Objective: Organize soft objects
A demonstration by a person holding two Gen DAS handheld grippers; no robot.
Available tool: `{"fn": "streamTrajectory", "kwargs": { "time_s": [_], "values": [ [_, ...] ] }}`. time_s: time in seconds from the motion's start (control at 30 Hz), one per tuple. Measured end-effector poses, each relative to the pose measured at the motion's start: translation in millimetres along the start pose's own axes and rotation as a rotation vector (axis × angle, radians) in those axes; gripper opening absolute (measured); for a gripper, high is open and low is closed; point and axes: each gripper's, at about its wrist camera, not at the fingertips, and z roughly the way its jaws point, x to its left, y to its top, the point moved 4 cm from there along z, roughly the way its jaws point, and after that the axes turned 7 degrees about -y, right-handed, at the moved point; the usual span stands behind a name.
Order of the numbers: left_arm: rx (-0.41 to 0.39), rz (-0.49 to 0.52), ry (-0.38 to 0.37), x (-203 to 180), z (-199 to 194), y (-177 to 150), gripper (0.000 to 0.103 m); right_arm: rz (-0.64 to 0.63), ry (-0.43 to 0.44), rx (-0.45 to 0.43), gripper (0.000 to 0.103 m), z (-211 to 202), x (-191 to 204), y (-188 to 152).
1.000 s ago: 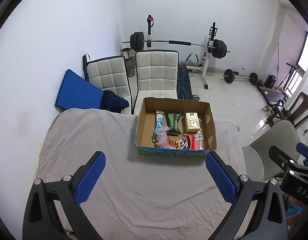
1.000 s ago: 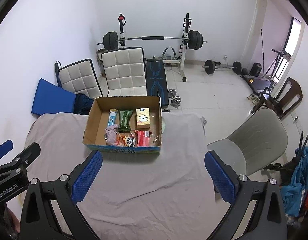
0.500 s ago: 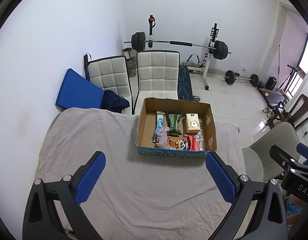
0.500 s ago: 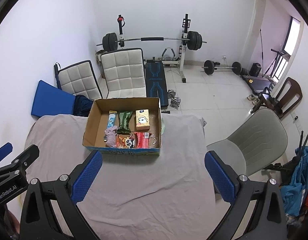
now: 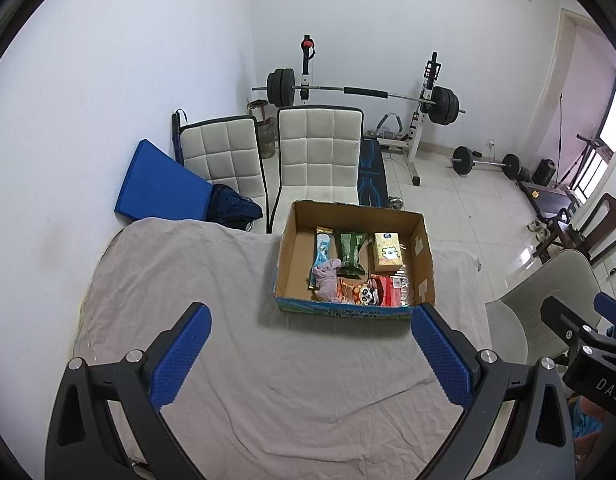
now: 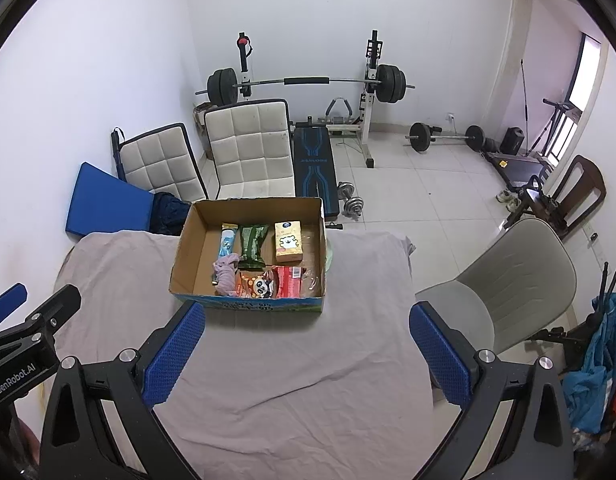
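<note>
An open cardboard box [image 5: 286, 256] [image 6: 186, 256] stands on a table draped in grey cloth [image 5: 188, 280] [image 6: 308, 360]. Inside lie a pink cloth [image 5: 327, 280] [image 6: 226, 274], a blue pouch [image 5: 322, 246], a green pouch [image 5: 350, 252] [image 6: 251, 246], a yellow carton [image 5: 387, 251] [image 6: 288, 242], a panda packet [image 5: 364, 294] [image 6: 258, 286] and a red packet [image 5: 390, 292] [image 6: 288, 282]. My left gripper [image 5: 310, 356] is open and empty above the cloth, short of the box. My right gripper [image 6: 308, 354] is open and empty, also short of the box.
Two white padded chairs [image 5: 320, 152] and a blue mat [image 5: 160, 184] stand behind the table. A grey chair [image 6: 508, 280] is at the table's right edge. A barbell rack [image 6: 308, 80], bench and dumbbells fill the floor beyond.
Both views have shifted slightly; the box sits a little lower and nearer in frame. Both grippers stay open and empty.
</note>
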Motion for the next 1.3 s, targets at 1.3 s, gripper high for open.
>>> {"fn": "streamTrajectory", "kwargs": {
  "time_s": [1.3],
  "values": [
    [-0.028, -0.009, 0.008, 3.5, -10.6, 11.5, 0.103, 0.004, -0.005, -0.046, 0.103, -23.9, 2.4, 5.4]
  ]
}}
